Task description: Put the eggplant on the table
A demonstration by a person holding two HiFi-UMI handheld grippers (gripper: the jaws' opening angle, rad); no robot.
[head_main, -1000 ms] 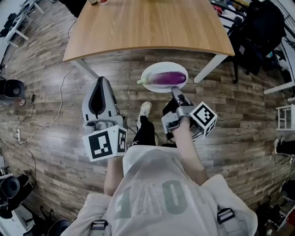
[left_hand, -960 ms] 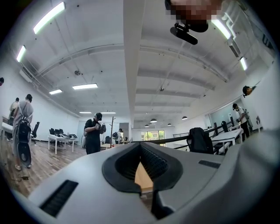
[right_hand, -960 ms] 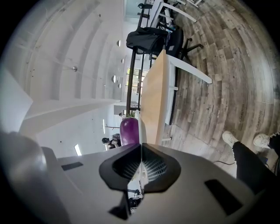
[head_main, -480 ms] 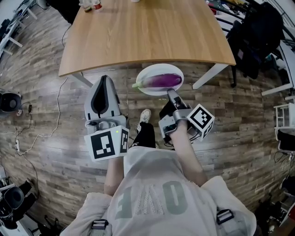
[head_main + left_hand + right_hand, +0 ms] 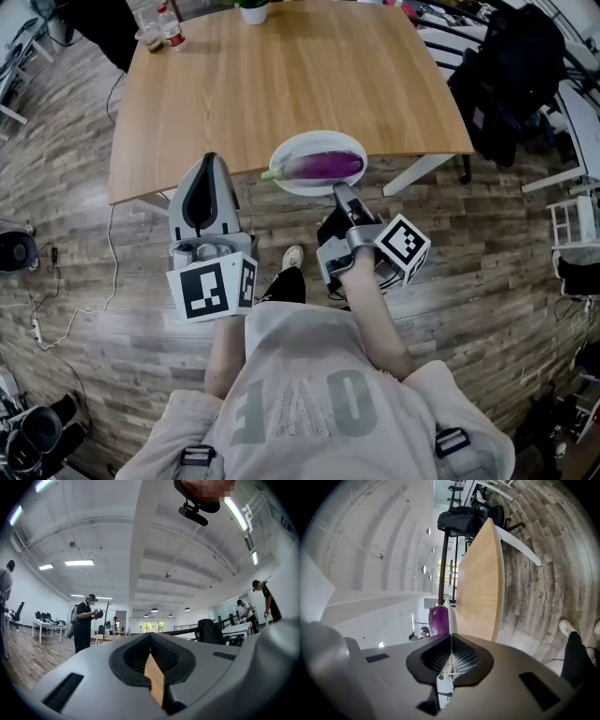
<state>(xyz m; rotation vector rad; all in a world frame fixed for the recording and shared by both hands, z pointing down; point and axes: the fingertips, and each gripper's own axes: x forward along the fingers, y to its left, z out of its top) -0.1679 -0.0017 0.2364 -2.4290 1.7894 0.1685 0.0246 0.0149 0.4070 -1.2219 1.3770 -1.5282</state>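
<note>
1. Where the person stands, the ground is a grey-brown plank floor (image 5: 103, 291), and one pale shoe (image 5: 292, 255) shows between the two grippers. Just beyond stands a light wooden table (image 5: 281, 84) on white legs. Past its right end, dark coats and bags (image 5: 520, 75) are heaped over chairs.
2. Closest of the containers, a white plate (image 5: 291, 186) overlaps the table's near edge when seen from above; whether it rests on the wood I cannot tell. The eggplant (image 5: 323, 166), purple with its green stem to the left, lies lengthwise on that plate. At the table's far left corner sits a drinks bottle (image 5: 172, 36), and further along the far edge a white plant pot (image 5: 251, 11).
3. Held over the table's near edge, left of the plate and apart from it, the left gripper (image 5: 208, 157) has its jaw tips together with nothing between them.
4. Reaching the plate from the near side, the right gripper (image 5: 339, 190) is clamped on the plate's near rim. The thin white edge runs straight between its ribbed pads.
</note>
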